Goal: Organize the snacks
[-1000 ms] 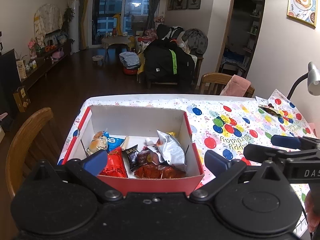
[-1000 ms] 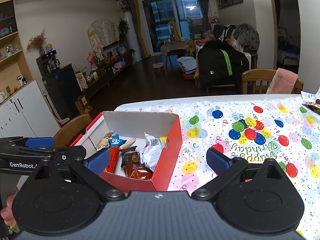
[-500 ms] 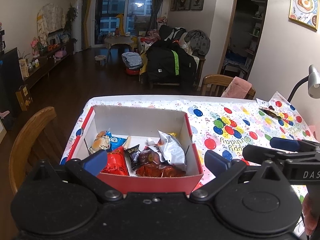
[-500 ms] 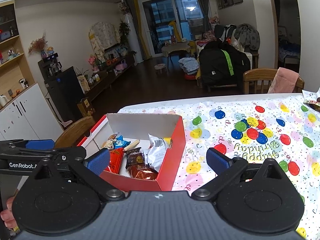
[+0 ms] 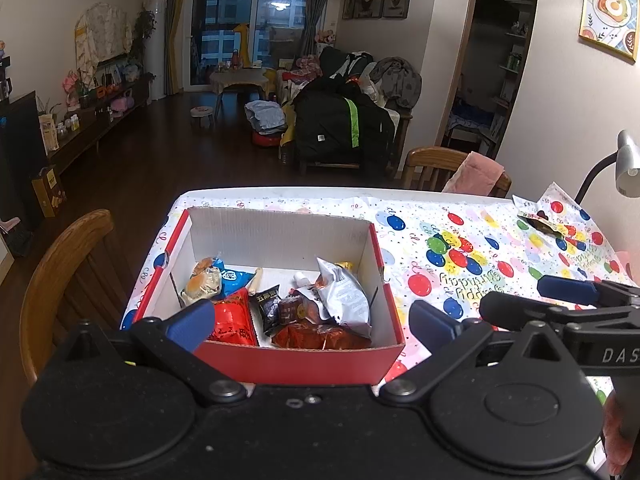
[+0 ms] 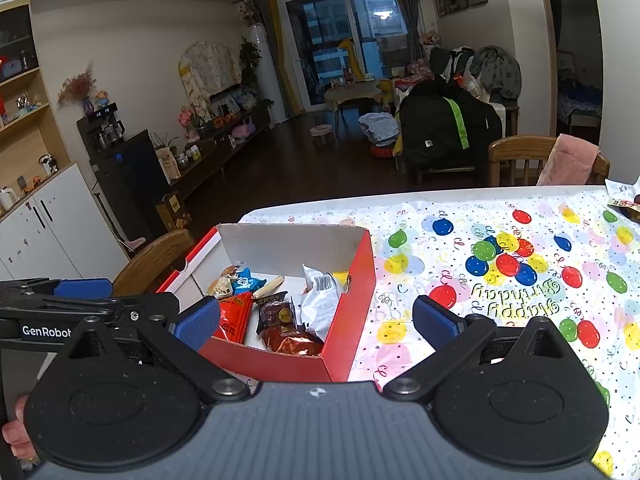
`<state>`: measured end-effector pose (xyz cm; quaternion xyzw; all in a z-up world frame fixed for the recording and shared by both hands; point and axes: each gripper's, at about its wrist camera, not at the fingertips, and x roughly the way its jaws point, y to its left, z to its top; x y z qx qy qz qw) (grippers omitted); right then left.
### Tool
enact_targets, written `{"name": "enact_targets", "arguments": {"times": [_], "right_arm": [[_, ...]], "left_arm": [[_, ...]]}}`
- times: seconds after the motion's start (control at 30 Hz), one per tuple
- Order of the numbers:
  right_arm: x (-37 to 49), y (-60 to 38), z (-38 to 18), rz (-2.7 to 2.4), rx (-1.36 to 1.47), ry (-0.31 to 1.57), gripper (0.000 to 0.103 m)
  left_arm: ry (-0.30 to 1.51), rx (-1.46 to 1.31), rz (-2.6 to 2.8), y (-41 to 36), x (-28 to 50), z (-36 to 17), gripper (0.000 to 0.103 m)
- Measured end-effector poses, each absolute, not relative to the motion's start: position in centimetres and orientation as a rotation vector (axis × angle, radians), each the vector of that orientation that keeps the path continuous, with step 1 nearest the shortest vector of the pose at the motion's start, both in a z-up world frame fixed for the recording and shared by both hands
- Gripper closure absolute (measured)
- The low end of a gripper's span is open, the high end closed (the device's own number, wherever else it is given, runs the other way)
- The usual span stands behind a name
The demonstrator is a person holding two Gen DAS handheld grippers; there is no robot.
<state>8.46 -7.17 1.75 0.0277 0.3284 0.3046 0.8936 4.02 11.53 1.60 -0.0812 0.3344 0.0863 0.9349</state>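
A red cardboard box (image 5: 296, 360) (image 6: 348, 312) with a white inside stands on the balloon-print tablecloth. Several snack packets lie in it: a red packet (image 5: 232, 320), a silver bag (image 5: 344, 300) (image 6: 320, 300), a blue packet (image 5: 232, 278), a dark small packet (image 5: 269, 308) and a red-brown foil one (image 5: 320, 336) (image 6: 290, 340). My left gripper (image 5: 312, 320) is open, held over the box's near wall, nothing between its blue pads. My right gripper (image 6: 316, 322) is open too, to the right of the left one, above the box's right corner. One more snack wrapper (image 5: 540, 222) lies far right on the table.
A wooden chair (image 5: 68, 280) stands left of the table, another with a pink cloth (image 5: 472, 174) at the far side. A desk lamp (image 5: 624, 164) rises at the right edge. The tablecloth (image 6: 500, 272) right of the box is bare.
Both grippers have drawn back and risen slightly from the box, so it sits a little farther and higher in view. Both stay open; the snacks have not moved.
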Motion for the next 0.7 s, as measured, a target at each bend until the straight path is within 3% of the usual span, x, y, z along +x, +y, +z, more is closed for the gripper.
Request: {"name": "enact_targets", "arguments": {"times": [0.7], "right_arm": [[8.0,-6.6,2.9,0.644,0.023,0.692,0.0]], "left_arm": [[0.706,-0.18,0.206,11.7,3.7,3.6,0.0]]}}
